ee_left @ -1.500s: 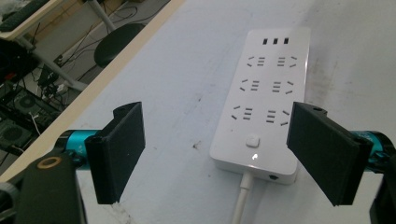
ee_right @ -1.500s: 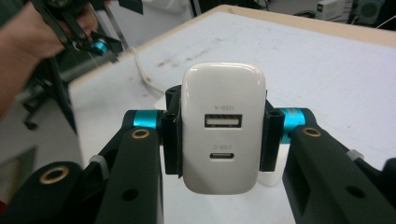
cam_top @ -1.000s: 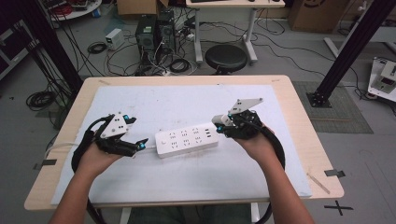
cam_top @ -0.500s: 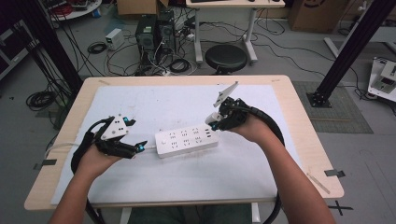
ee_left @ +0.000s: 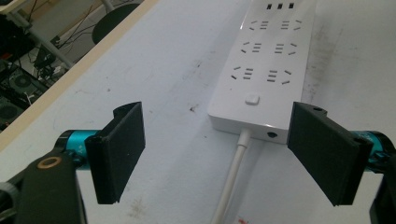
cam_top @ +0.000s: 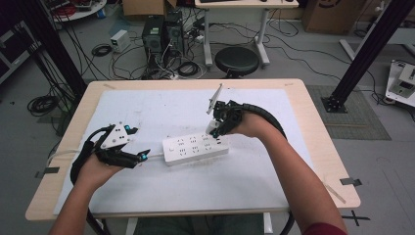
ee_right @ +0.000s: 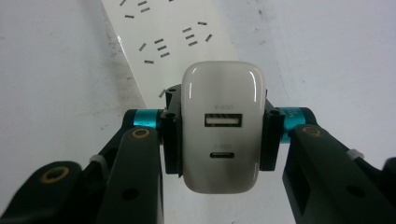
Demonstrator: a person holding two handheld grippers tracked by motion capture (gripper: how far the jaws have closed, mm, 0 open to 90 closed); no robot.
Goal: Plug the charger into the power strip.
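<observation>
Right gripper (cam_top: 214, 128), jaws clamped on the two sides of a white charger (ee_right: 223, 125), holds it above the far end of the white power strip (cam_top: 195, 148); the charger's two ports face the right gripper view's camera, and the strip's sockets lie just beyond it. Left gripper (cam_top: 142, 155), jaws wide apart and gripping nothing, rests on the white mat (cam_top: 161, 193) at the strip's near end, where the white cable (ee_left: 232, 179) runs out between the jaws.
</observation>
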